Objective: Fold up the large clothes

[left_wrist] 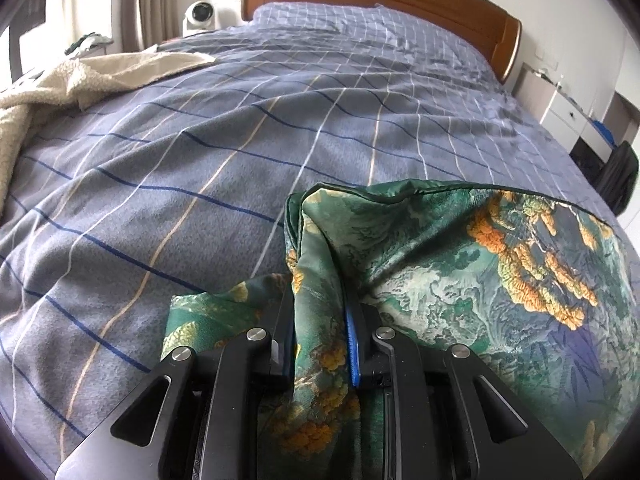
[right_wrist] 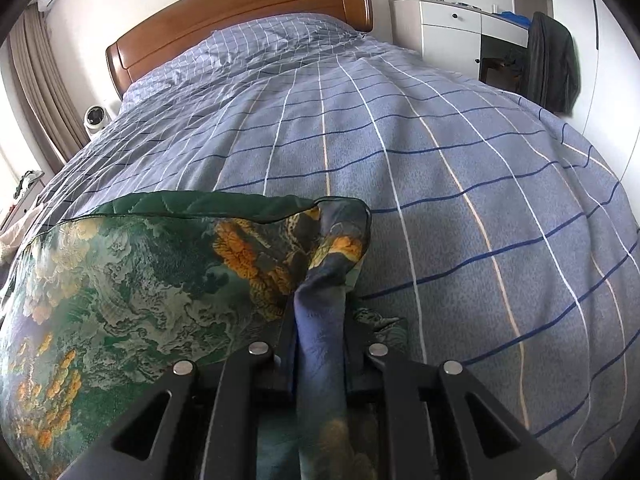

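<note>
Two grippers clamp the same green printed garment (left_wrist: 460, 264), one at each near corner. The left gripper (left_wrist: 320, 312) has its jaws clenched on a bunched fold of the cloth, which rises between the black fingers (left_wrist: 362, 320) and spills back over the gripper body; a blue pad edge shows on the inside of the right-hand finger. In the right wrist view, the right gripper (right_wrist: 318, 320) likewise pinches a twisted rope of the fabric, here showing a bluish-grey patch, with the jaws nearly together and the cloth squeezed tight between them.

From the left gripper the garment (right_wrist: 132, 288) spreads to the right in that view, and from the right gripper it spreads to the left, so the cloth spans the gap between both hands. Its print carries orange and yellow clusters on a green and pale ground, and a dark piped hem runs along its far edge. A small flap hangs on the left side of the left gripper.

The garment lies on a bed (left_wrist: 200, 152) covered in a blue-grey quilt with white, navy and tan grid lines. A cream fleece blanket (left_wrist: 60, 84) sits at the far left side. Beyond stand a wooden headboard (right_wrist: 240, 12), a small white fan (right_wrist: 95, 118), and a white dresser (right_wrist: 452, 28).
</note>
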{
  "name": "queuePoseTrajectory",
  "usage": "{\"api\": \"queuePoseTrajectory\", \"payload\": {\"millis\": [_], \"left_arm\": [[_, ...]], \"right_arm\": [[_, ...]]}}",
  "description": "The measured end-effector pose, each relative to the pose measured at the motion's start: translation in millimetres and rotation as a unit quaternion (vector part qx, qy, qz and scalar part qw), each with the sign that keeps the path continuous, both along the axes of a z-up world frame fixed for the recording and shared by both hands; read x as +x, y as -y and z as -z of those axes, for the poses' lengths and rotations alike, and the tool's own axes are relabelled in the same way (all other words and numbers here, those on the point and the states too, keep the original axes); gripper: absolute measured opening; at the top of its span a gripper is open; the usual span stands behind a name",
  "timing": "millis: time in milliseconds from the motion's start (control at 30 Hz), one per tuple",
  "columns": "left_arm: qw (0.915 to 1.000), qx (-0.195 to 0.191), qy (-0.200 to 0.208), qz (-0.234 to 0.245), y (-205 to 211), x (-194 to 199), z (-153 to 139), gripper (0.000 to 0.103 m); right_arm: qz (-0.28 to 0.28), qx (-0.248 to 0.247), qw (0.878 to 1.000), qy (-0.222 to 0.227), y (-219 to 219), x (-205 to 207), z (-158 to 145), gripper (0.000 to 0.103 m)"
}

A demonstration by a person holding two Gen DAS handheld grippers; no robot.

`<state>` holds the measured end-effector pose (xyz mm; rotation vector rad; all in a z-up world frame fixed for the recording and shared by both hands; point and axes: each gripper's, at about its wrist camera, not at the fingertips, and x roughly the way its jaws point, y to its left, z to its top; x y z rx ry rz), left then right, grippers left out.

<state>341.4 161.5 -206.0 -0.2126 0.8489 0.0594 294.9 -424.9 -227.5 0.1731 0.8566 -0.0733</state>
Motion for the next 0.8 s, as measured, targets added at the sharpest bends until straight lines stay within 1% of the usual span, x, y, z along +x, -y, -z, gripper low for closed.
{"api": "queuePoseTrajectory", "payload": {"millis": [333, 800], "left_arm": [[1.0000, -0.007, 0.001, 0.001, -2.3, -0.3, 1.3, 0.019], [1.0000, -0.008, 0.002, 0.001, -3.4, -0.4, 1.8, 0.019]], "right_arm": [[-0.001, 0.022, 1.000, 0.005, 5.4, 2.7, 1.5, 0.017], [-0.001, 0.024, 1.000, 0.006, 5.3, 4.1, 2.7, 0.017]]}}
